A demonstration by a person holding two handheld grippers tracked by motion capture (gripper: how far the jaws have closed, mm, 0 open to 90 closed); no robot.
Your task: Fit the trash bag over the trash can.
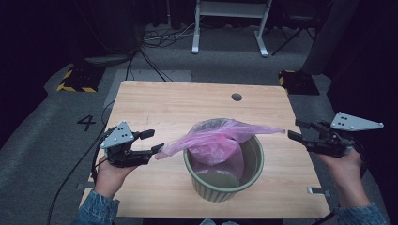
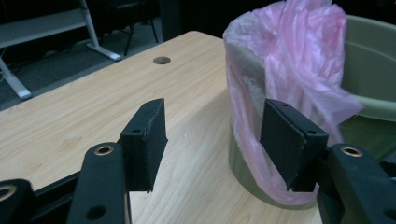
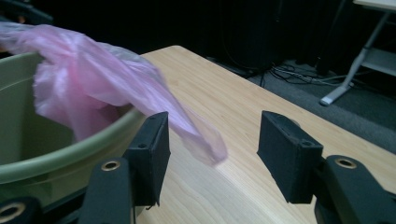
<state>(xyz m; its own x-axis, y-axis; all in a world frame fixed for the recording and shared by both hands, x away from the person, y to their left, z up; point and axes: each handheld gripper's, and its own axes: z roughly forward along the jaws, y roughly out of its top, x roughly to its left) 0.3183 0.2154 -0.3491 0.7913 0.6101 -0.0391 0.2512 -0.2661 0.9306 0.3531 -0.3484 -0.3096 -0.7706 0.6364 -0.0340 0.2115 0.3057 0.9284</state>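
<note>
A green ribbed bin (image 1: 224, 180) stands on the wooden table (image 1: 187, 103), near its front edge. A pink plastic bag (image 1: 220, 138) sits in the bin, with loose ends spreading over the rim to both sides. My left gripper (image 1: 152, 140) is open just left of the bin, and the bag's left end reaches its lower jaw tip. In the left gripper view the bag (image 2: 289, 56) hangs beside the right pad, unpinched. My right gripper (image 1: 294, 129) is open to the right of the bin. The bag's blurred end (image 3: 205, 144) floats between the right gripper's jaws, free of both pads.
A round cable hole (image 1: 236, 97) sits in the table's far side. White desk legs (image 1: 195, 33) and cables lie on the floor behind. Yellow-black striped base plates (image 1: 75, 79) rest on the floor by both far corners.
</note>
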